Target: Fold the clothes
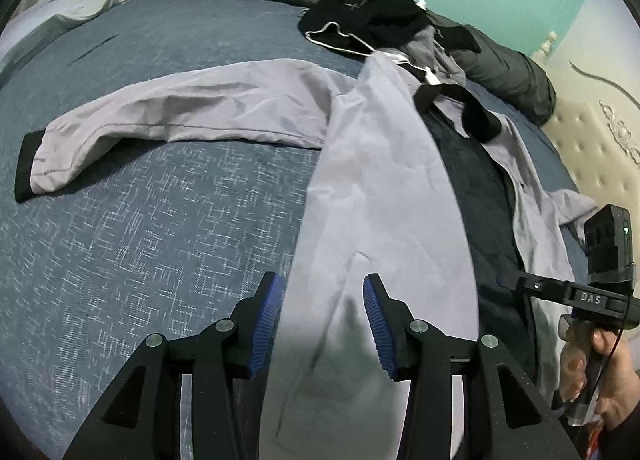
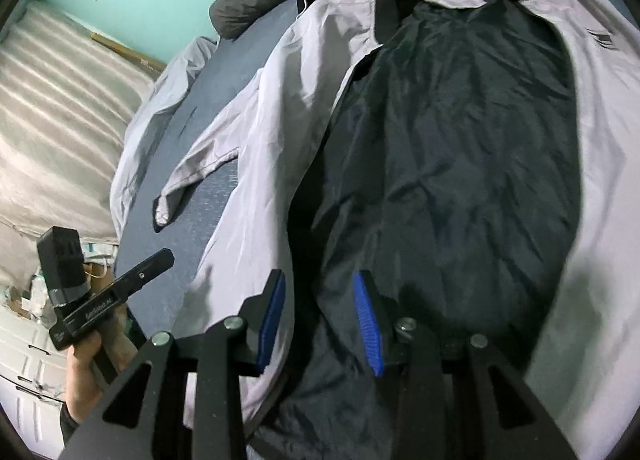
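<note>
Spread across the blue woven bedspread (image 1: 160,220), the pale lilac, dark-lined jacket (image 1: 380,200) lies open for folding, beneath the left gripper (image 1: 324,320) and right gripper (image 2: 320,320), jaws spread, pinching nothing.

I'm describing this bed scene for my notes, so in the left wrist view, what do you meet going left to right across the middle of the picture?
Black cuff → outstretched grey sleeve → grey front panel → dark lining → the other grey front panel → right gripper, held in a hand.
</note>
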### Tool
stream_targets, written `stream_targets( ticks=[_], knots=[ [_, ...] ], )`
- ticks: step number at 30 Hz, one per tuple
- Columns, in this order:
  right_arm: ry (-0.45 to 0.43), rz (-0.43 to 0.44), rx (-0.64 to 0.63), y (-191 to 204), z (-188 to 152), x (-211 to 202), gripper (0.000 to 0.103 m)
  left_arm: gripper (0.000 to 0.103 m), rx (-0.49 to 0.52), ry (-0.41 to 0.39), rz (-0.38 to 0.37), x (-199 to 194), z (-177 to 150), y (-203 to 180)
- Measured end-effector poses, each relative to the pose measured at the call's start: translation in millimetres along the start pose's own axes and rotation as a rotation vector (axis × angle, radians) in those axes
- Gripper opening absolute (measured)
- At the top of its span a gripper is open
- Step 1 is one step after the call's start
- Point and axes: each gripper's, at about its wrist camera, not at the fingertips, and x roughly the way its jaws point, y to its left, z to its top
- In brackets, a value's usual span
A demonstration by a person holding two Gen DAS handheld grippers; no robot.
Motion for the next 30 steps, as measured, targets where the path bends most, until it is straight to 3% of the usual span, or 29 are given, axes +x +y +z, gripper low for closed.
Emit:
stream_targets(
  ticks=[10,17,25,26,30],
  knots=[
    [-0.085,-0.048,-0.07,20,61,23,0.036,0.048,0.008,-0.037,0.016,12,-2,12],
    [-0.097,-0.091,-0.056,14,109,51,0.036,0.048,-0.015,-0.032,0.01,20,-3,21],
    [-0.089,-0.093,-0.021,-1,134,82,0.036,0.048,-0.033,-0.036,-0.003,22,-3,22],
    [-0.085,-0.095,-0.017,-3,135,85,0.034,0.048,-0.033,-0.036,-0.004,22,-3,22],
    [-0.08,-0.102,0.019,-14,138,92,0.008,0.048,-0.036,-0.037,-0.006,22,-2,24]
  ],
)
